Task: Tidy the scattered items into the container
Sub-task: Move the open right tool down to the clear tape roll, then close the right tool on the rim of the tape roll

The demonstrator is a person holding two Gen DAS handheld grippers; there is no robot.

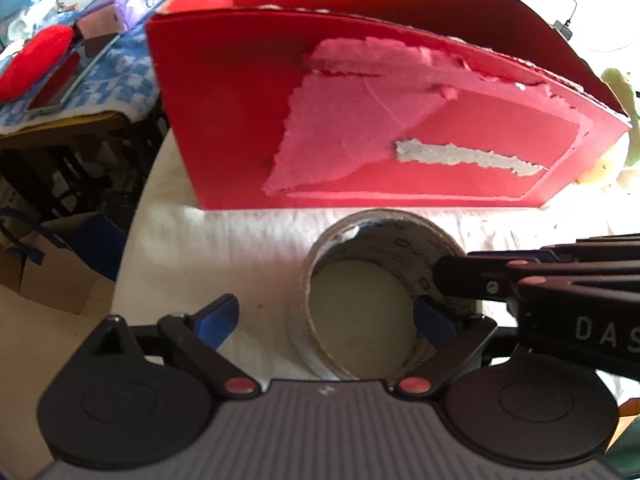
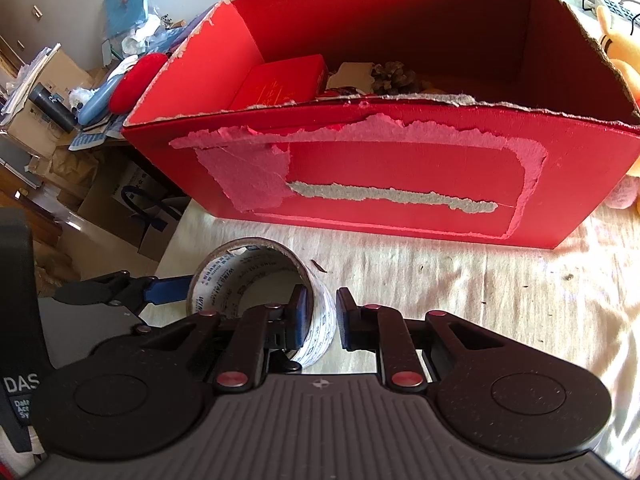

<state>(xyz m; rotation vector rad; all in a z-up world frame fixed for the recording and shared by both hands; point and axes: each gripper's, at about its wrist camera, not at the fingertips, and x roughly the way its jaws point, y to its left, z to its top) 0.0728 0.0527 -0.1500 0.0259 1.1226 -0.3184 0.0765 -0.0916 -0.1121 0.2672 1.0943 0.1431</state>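
With the tape roll [image 2: 260, 300] lying near the table's left edge before the red box [image 2: 384, 176], the right gripper [image 2: 322, 318] straddles its wall unclosed, the left gripper [image 1: 324, 320] gapes; next likely pinch, lift, drop inside.

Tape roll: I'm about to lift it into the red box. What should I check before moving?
1. Right gripper straddles the tape roll wall: ok.
2. Right grip firm: cannot tell; there may be a slight gap at the outer pad.
3. Left gripper clear of the roll: not ok; it is open with one finger inside the core.
4. Red box open on top: ok.
5. Free floor space in the box beside the small red case: ok.
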